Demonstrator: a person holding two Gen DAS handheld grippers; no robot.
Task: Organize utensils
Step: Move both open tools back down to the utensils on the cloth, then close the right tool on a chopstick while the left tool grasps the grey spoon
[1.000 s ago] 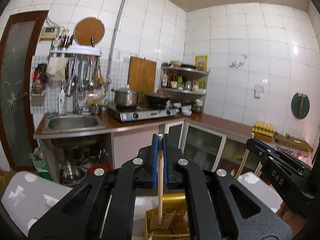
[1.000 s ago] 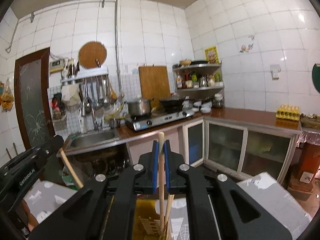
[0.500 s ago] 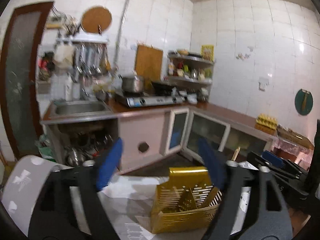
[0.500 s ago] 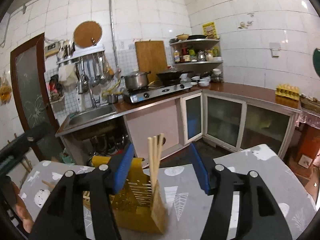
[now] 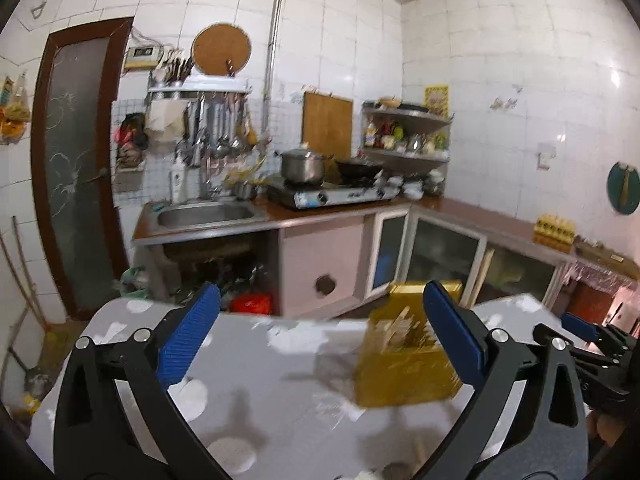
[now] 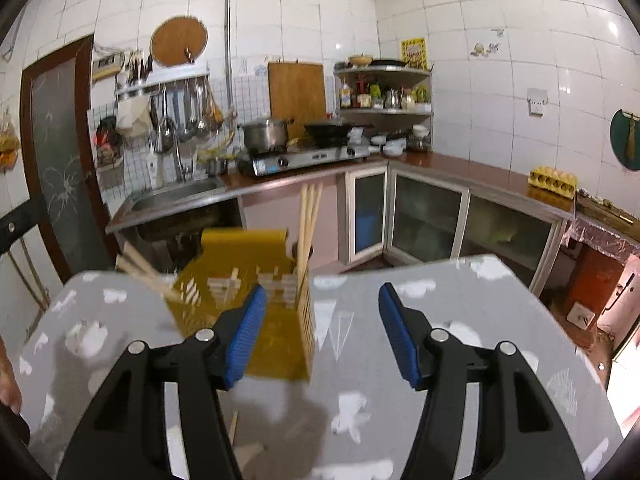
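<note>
From my remote station, both tools hang wide open and empty above the grey patterned worktop (image 6: 460, 292): the left hand-held gripper (image 5: 320, 328) and the right hand-held gripper (image 6: 322, 326), blue pads spread well apart. The gold slotted utensil holder (image 6: 244, 280) stands on the worktop, wooden chopsticks (image 6: 309, 220) upright in its right compartment, more chopsticks (image 6: 140, 266) leaning out at its left side. I see 1 loose stick (image 6: 233, 424) lying nearer me.

No lettering, label or number is sharp enough to read in either view.
</note>
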